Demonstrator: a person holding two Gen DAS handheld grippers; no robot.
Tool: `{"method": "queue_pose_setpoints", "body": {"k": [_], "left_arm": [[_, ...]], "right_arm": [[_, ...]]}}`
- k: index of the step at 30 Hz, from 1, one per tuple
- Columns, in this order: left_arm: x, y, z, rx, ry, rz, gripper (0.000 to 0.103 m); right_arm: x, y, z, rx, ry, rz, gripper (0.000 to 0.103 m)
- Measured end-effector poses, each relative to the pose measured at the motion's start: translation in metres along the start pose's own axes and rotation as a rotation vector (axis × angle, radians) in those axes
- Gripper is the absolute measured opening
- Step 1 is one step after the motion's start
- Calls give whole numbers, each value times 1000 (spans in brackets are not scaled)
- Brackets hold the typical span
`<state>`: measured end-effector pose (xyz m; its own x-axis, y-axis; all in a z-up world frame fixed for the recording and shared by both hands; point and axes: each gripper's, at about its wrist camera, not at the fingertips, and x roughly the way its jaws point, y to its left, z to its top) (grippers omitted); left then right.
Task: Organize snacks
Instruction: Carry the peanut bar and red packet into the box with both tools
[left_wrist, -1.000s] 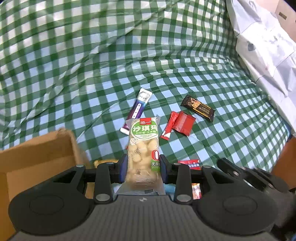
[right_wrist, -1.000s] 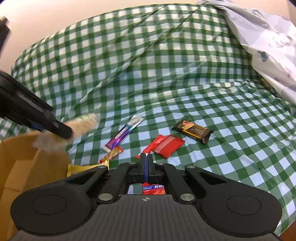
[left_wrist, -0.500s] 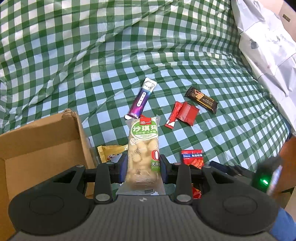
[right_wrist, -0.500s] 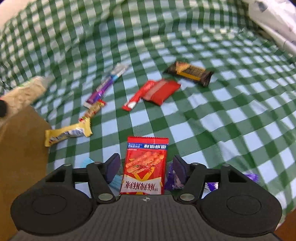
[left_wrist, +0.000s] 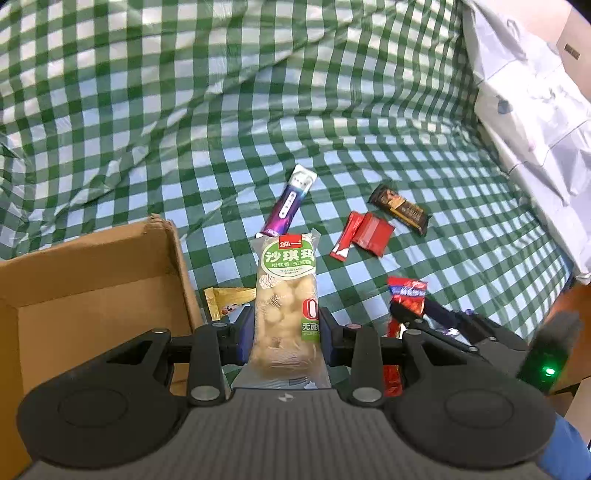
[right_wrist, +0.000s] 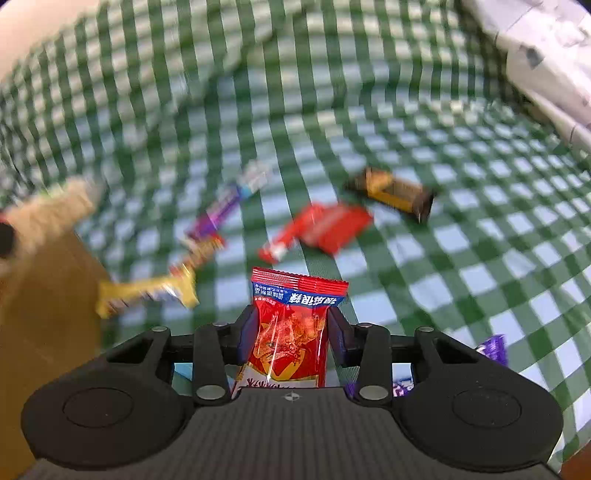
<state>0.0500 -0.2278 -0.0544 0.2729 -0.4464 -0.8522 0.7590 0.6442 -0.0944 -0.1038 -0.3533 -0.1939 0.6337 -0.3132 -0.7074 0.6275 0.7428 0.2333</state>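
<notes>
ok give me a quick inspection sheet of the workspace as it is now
surface: green checked cloth, wrinkled, snacks spread on it
job's things: cardboard box open at left; purple stick, two red packs, brown bar, yellow pack lying loose on the cloth
clutter: purple wrappers near the right gripper
grippers: left gripper shut on the pastry pack; right gripper closing, red pouch between its jaws
cables: nothing seen
surroundings: pale bedding at right
</notes>
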Motion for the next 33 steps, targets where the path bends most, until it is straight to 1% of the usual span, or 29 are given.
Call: {"method": "queue_pose_setpoints", "body": {"k": [3,6,11,14,18,20,25,28,33], "left_arm": [[-24,5,-9,-19,-31,-1,39],[-52,12,-23,-45,-60,15,39],[-101,25,-60,-72,-115,88,39],[-125,40,-85,-114,-109,113,39],[-153,65,-122,-161,-113,160,39],[-166,78,-141,-183,-119,173,39],[-196,102,-179,-213,-160,200,39],[-209,111,-194,-231,-183,202,39],[-222,122,-209,-251,-205,195,39]], "right_arm": [[-30,9,9,-7,-70,15,42],[-64,20,19,4,-123,47,42],[-130,47,23,-11,-184,136,42],[-165,72,19,-46,-185,207,42],[-191,110,5,-98,-158,271,42],[-202,129,-5,-121,-145,287,42],[-226,161,-19,-166,-127,302,42],[-238,176,-26,-204,-132,301,42],[-252,193,-33,-247,-133,293,42]]}}
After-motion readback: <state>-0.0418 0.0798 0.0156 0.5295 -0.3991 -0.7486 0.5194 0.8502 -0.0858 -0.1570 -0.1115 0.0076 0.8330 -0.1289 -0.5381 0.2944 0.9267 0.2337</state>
